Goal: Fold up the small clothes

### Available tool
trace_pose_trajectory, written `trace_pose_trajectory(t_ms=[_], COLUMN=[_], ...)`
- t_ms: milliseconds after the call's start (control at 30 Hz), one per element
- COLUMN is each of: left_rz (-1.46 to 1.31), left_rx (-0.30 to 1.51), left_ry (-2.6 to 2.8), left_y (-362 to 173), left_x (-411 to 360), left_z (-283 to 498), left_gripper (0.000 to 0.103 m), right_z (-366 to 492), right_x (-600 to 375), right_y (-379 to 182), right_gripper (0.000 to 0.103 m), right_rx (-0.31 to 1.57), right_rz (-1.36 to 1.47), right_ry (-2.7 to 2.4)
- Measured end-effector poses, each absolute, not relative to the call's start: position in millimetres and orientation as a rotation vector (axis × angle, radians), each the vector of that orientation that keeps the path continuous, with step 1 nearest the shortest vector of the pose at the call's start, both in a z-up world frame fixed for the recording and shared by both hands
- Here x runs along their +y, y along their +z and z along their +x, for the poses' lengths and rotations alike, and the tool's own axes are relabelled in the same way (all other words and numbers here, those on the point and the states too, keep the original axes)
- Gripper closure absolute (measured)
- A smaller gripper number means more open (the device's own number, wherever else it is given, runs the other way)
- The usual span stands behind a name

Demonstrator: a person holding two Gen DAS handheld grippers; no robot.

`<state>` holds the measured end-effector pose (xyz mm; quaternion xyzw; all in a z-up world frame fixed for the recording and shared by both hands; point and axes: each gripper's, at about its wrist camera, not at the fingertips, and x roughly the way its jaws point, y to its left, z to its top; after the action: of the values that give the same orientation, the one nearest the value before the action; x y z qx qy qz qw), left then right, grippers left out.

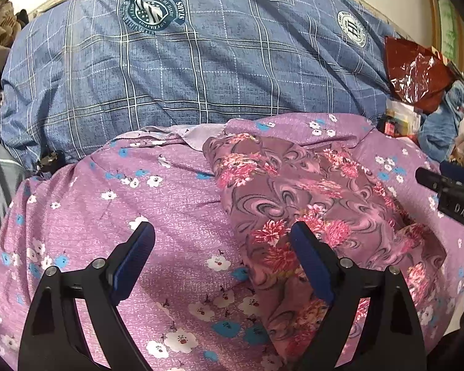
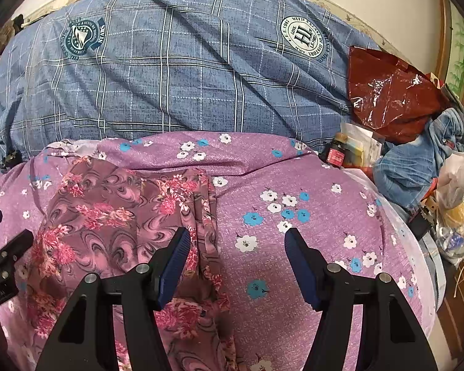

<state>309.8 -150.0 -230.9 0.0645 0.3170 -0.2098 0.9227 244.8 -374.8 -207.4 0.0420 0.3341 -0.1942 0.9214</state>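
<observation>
Both wrist views look steeply down, sharing the floral garment (image 1: 318, 204).

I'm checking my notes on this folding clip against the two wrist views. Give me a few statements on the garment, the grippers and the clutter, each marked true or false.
1. The pink floral garment lies on a purple flowered bedspread. True.
2. The right gripper is clamped on the garment. False: its jaws stand apart above the cloth, holding nothing.
3. The left gripper is open, with nothing between its pads. True.
4. A blue checked quilt is heaped behind the bedspread. True.
5. The red plastic bag rests on the garment. False: it lies off to the right beside the quilt, well clear of it.
</observation>
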Motion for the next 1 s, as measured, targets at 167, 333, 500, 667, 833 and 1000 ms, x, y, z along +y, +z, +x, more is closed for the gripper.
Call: trace_pose_trajectory(t_ms=[167, 333, 500, 667, 833, 1000], left_rz=[0.087, 0.081, 0.07, 0.052, 0.04, -0.002], left_rx=[0.68, 0.687, 0.702, 0.719, 0.704, 0.722], left_ry=[-0.457, -0.465, -0.487, -0.486, -0.481, -0.523], left_y=[-233.4, -235.5, -237.9, -241.1, -237.3, -236.8], left_x=[-149.6, -154.3, -158.7, -159.6, -153.7, -145.7], left_z=[315.4, 319.2, 322.7, 327.6, 332.2, 341.0], left_gripper=[0.013, 0.013, 0.013, 0.013, 0.013, 0.013], right_z=[246.9, 249.8, 251.6, 252.8, 253.1, 255.0], right_x=[-374.5, -374.8, -370.6, -374.0, -421.0, -446.8], right_y=[-210.2, -214.1, -218.3, -220.6, -235.6, -255.5], right_gripper=[0.037, 0.037, 0.037, 0.037, 0.037, 0.037], right_rx=[0.694, 0.706, 0.712, 0.725, 0.789, 0.809], right_rz=[0.063, 0.046, -0.009, -0.012, 0.317, 0.46], right_ry=[-0.398, -0.388, -0.401, -0.382, -0.199, -0.127])
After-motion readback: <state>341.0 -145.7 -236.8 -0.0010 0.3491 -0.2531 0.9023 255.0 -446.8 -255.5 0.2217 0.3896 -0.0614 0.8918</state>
